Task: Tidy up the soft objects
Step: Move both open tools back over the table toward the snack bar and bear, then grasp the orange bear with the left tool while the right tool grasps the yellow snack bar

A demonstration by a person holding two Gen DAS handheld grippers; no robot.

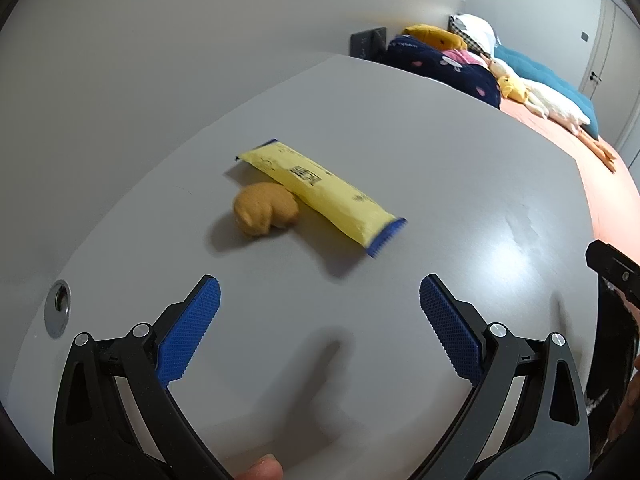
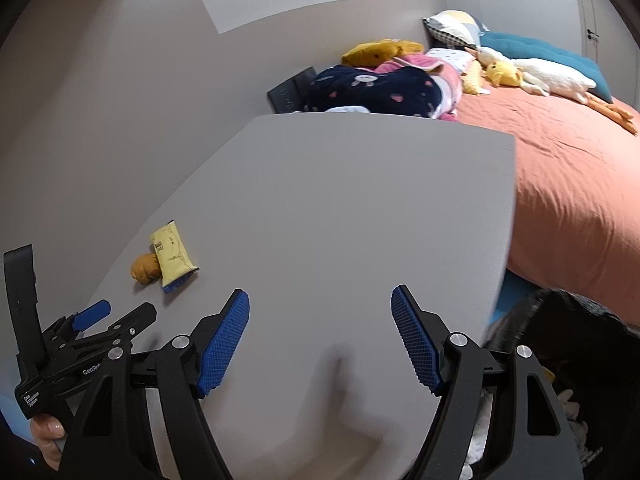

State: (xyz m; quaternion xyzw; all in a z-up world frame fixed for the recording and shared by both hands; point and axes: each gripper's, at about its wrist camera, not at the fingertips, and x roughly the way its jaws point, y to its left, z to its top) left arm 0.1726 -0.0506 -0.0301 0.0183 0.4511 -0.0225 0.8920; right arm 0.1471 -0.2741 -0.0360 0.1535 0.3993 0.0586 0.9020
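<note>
A long yellow soft pouch with blue ends (image 1: 320,192) lies on the grey table (image 1: 460,184), and a small tan plush toy (image 1: 266,214) rests against its near side. My left gripper (image 1: 320,300) hovers just short of them, open, nothing between its blue pads. In the right wrist view the same pouch (image 2: 172,256) and plush (image 2: 145,268) sit far left. My right gripper (image 2: 320,320) is open over bare table, well to their right. The left gripper (image 2: 116,312) shows at the lower left of that view.
A metal grommet (image 1: 60,306) is set in the table at the left. Beyond the table's edge stands a bed with an orange sheet (image 2: 568,168), a dark blue blanket (image 2: 372,90), pillows and plush ducks (image 2: 552,78). A dark bin (image 2: 560,360) stands beside the table at lower right.
</note>
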